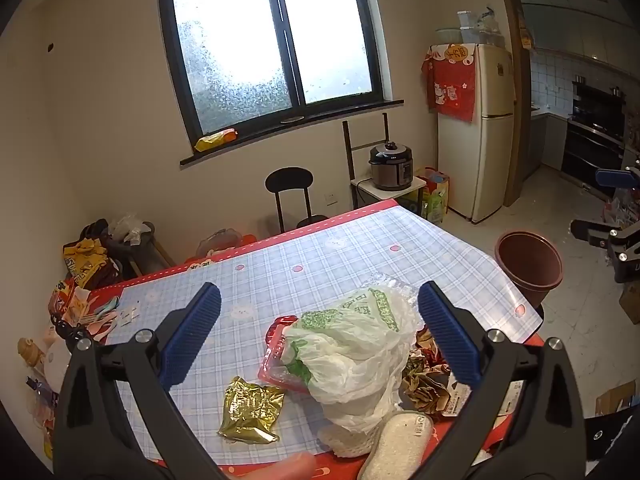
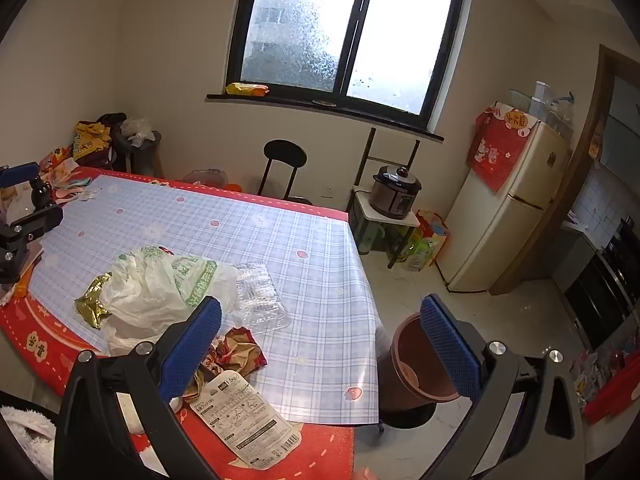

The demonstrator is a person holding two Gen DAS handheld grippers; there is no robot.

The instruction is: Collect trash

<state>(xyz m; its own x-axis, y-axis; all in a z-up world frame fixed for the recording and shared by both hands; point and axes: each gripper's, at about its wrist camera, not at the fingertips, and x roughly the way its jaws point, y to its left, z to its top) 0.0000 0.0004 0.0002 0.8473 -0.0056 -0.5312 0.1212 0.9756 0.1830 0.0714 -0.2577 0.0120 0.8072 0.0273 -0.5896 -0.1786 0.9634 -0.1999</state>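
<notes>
"1.5kg" on the white package label; its other print too small to read.

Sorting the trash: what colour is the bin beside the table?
Reddish brown bin, clearest in the left wrist view.

Streaming in as daylight through the frosted window, blowing out its panes; leaving the room below dim. Glinting faintly beneath the window on the tablecloth. Bending and darkening around the window toward corners.
</notes>
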